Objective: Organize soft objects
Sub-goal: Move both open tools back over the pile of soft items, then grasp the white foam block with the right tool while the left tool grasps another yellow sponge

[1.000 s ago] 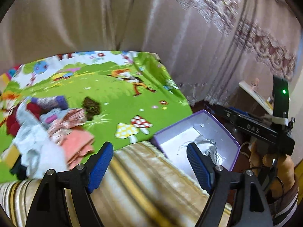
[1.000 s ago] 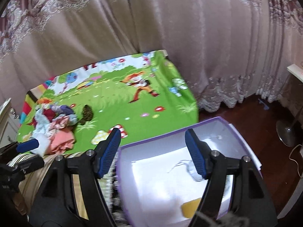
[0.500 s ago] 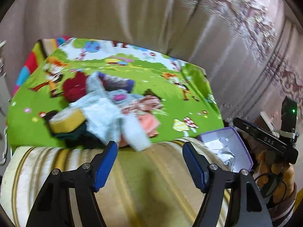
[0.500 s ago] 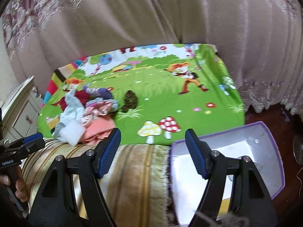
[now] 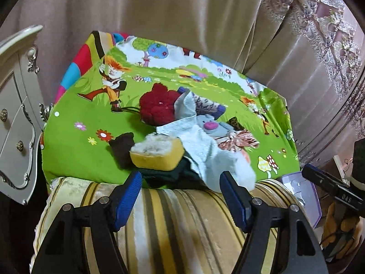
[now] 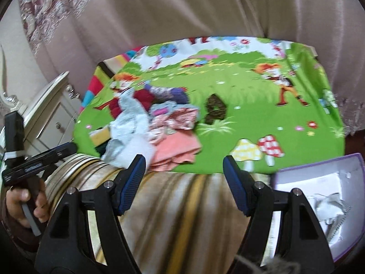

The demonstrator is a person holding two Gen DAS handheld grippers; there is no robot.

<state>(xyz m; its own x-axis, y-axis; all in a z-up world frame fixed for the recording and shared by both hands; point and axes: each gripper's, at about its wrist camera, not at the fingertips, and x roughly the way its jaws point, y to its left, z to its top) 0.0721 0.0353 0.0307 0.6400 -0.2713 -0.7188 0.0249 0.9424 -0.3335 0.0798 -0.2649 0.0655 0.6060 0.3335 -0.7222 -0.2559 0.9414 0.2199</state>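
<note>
Soft objects (image 5: 182, 132) lie heaped on the green cartoon mat (image 5: 75, 150).

Red pompom (image 5: 157, 107) fuzzy – yellow sponge (image 5: 157, 153) porous, matt; striped cushion (image 5: 182, 223) velvety, sheen; curtain (image 5: 182, 18) soft cloth.

Left wrist view has swung: pile of soft objects (image 5: 182, 137), at the left edge a second ago, now sits centre frame just above the left gripper (image 5: 180, 196), whose jaws stand slightly narrower, nothing between them. Purple box (image 5: 303, 196) has slid from lower centre to the far right edge. A white dresser (image 5: 16, 105) has entered at left. Right wrist view: box (image 6: 324, 182) has shifted from centre to lower right; pile (image 6: 148, 130) now nearer centre.
</note>
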